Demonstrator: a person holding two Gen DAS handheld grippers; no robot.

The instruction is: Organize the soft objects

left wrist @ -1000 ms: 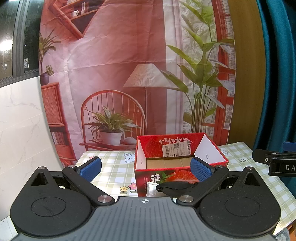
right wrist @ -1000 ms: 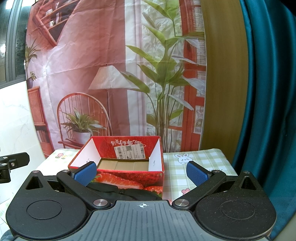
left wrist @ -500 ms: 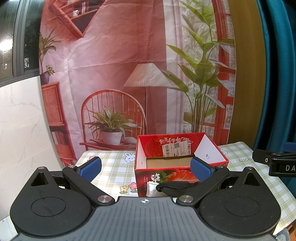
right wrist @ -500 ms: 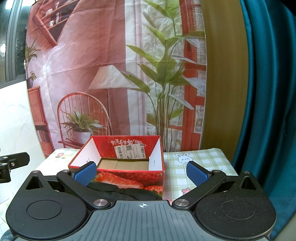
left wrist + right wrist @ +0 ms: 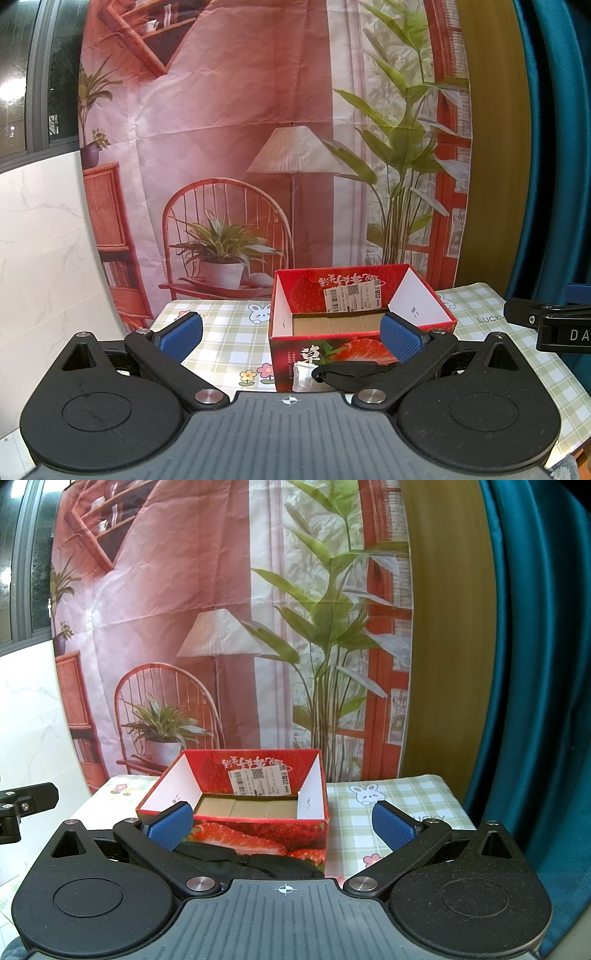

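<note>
A red strawberry-print cardboard box stands open and looks empty on the checked tablecloth; it also shows in the right wrist view. A black soft item with a strap lies on the table in front of the box, beside a small white piece; the black item also shows in the right wrist view, partly hidden by my gripper. My left gripper is open and empty, above the table before the box. My right gripper is open and empty, before the box too.
A printed backdrop hangs right behind the table. A white marble-look panel stands at the left. A teal curtain hangs at the right. The right gripper's black body reaches in at the right edge of the left wrist view.
</note>
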